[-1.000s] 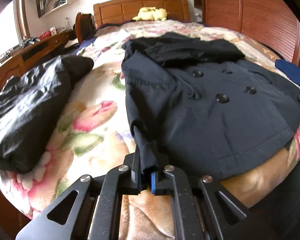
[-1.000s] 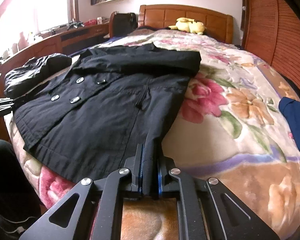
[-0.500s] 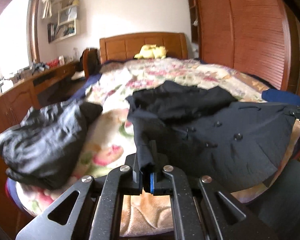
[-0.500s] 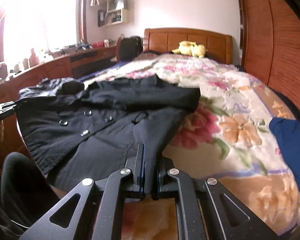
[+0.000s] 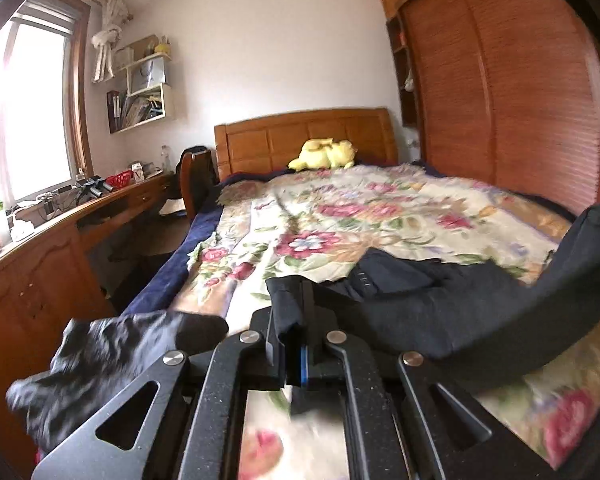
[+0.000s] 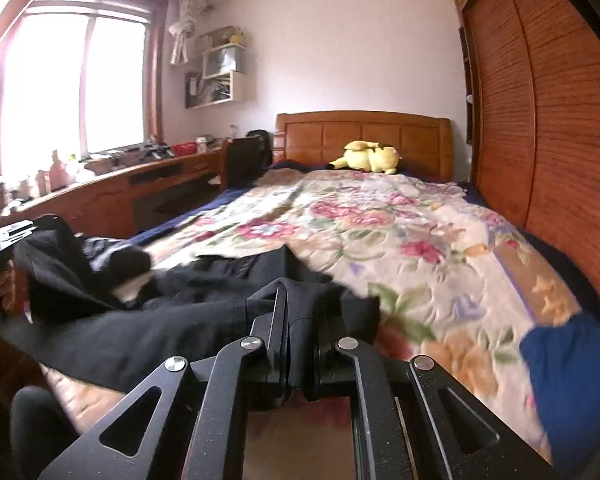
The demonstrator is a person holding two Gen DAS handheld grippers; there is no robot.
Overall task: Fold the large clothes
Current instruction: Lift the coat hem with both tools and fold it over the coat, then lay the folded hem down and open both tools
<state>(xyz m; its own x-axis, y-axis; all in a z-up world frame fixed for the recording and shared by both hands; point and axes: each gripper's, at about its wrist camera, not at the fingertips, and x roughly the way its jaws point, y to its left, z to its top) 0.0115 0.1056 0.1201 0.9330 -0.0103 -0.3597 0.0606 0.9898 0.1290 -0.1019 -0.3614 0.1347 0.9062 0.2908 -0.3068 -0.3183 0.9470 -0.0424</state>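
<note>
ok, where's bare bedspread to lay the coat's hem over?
Free: the floral bedspread from the black coat up to the yellow plush, between desk side and wardrobe. Crowded: near edge, second dark garment left, blue cloth right.

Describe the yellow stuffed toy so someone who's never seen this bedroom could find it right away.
Start at the wooden bed with the floral quilt and look to its orange-brown wooden headboard. The yellow plush toy lies just before it, at the head of the bed. It is the only bright yellow thing there; the garments are black or blue.
</note>
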